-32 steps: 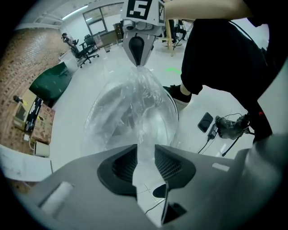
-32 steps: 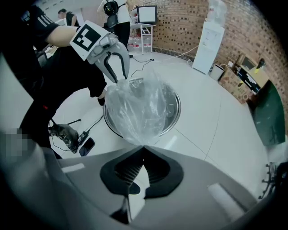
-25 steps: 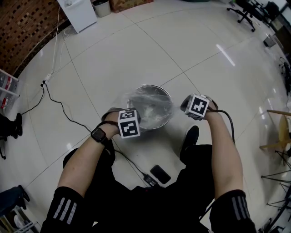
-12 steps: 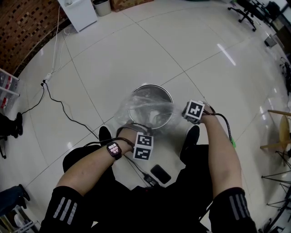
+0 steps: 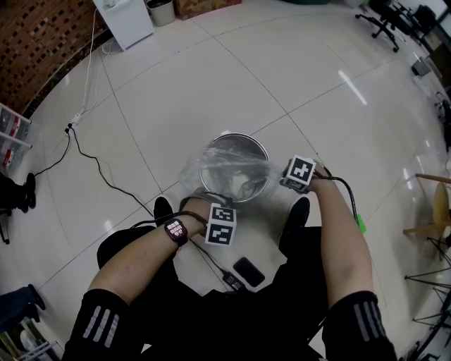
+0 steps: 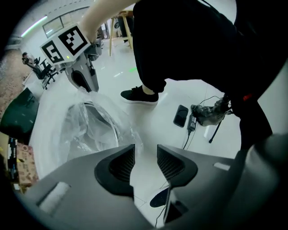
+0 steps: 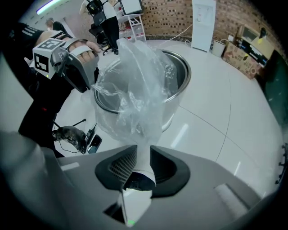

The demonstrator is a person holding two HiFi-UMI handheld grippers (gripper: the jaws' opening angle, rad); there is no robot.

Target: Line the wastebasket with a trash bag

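Left claw [image 6: 145, 155] is opening, pads apart with bare floor showing through the gap. The trash bag [image 5: 192, 175] film sits just in front of it, not pinched. Right claw [image 7: 143, 158] is opening too. A twisted strand of the bag runs down between its pads, but they look like they've let go of it.

The wastebasket [image 5: 236, 136], shiny metal, sits at the middle of the head view. The clear bag hangs inside and puffs out over the rim at the lower left. The claws are on either side of its near edge.

Pretty crowded down there: a black shoe [image 5: 296, 211] sits right beside the basket at the lower right, and the other shoe [image 5: 162, 208] is at the lower left. A phone [image 5: 248, 270] and a plugged-in cable [image 5: 211, 259] lie between the feet. There's a watch [image 5: 175, 230] on the left wrist.

Compared with a second ago, the left claw has dropped lower in the frame, off the rim and toward the person, and the wrist has rolled. The right one has barely shifted.

The floor [image 5: 176, 84] is glossy white tile with grey grout lines. Upper left has a brick wall [image 5: 35, 42], a white cabinet [image 5: 123, 21] and a dark cord [image 5: 91, 166] snaking across the tiles. An office chair [image 5: 384, 17] sits at the upper right.
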